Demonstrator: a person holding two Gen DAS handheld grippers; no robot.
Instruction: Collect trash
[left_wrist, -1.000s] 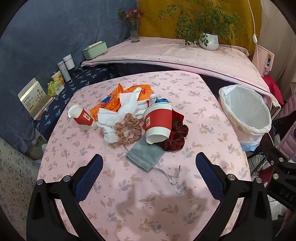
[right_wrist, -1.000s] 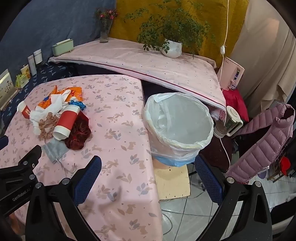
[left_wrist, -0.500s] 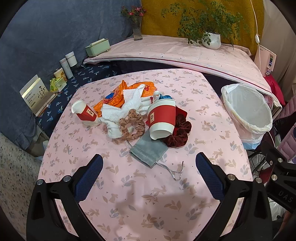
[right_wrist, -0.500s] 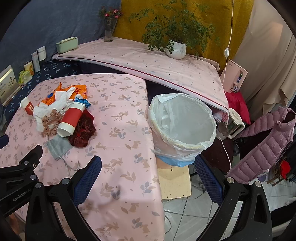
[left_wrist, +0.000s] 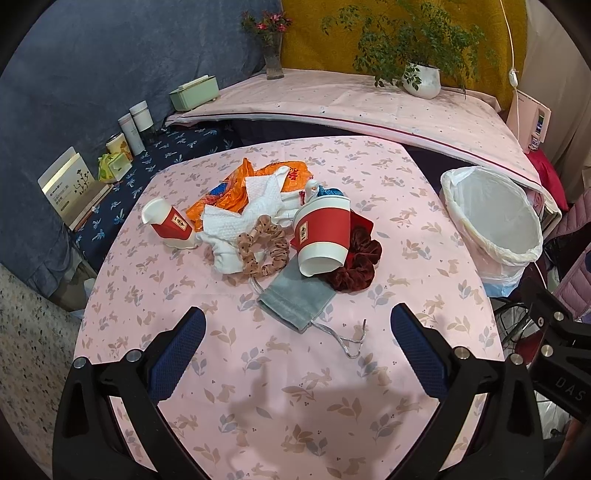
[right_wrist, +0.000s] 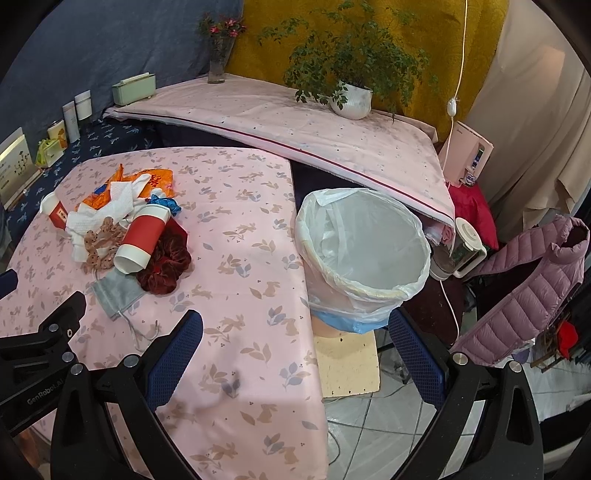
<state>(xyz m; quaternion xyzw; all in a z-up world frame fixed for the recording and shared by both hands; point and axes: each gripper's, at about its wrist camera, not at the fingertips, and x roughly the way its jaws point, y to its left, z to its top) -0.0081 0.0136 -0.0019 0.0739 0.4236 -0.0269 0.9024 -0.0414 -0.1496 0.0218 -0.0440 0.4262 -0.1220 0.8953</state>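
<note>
Hovering above the near edge of a table (left_wrist: 406, 177) covered in a pink leaf-print cloth, the left gripper (left_wrist: 295, 350) is holding its blue-padded fingers spread wide with nothing between them. The litter is lying straight ahead of it, in a heap near the middle of the table — closer to the left edge than to the right. Nearest the left gripper is a grey drawstring pouch (left_wrist: 297, 301). Just beyond it a large red paper cup (left_wrist: 325, 236) is lying on its side, its long axis running toward the gripper with the open mouth facing it, resting partly on a dark red scrunchie (left_wrist: 354, 260). A tan scrunchie (left_wrist: 264, 251), crumpled white paper towels (left_wrist: 236, 225), an orange wrapper (left_wrist: 225, 194) and a small red cup (left_wrist: 168, 221), tipped over toward the left edge, are making up the rest.

The right gripper (right_wrist: 295, 354) is also spread and holding nothing, and it is sitting over the table's near right edge. The bin (right_wrist: 365, 254), lined with a white bag, is standing off the table just past that right edge — directly ahead of the right gripper and well apart from the heap.

Judging by this layout, the left gripper is the nearer one to the litter and the right gripper the nearer one to the bin, so any piece picked up will need carrying rightward across the table.
</note>
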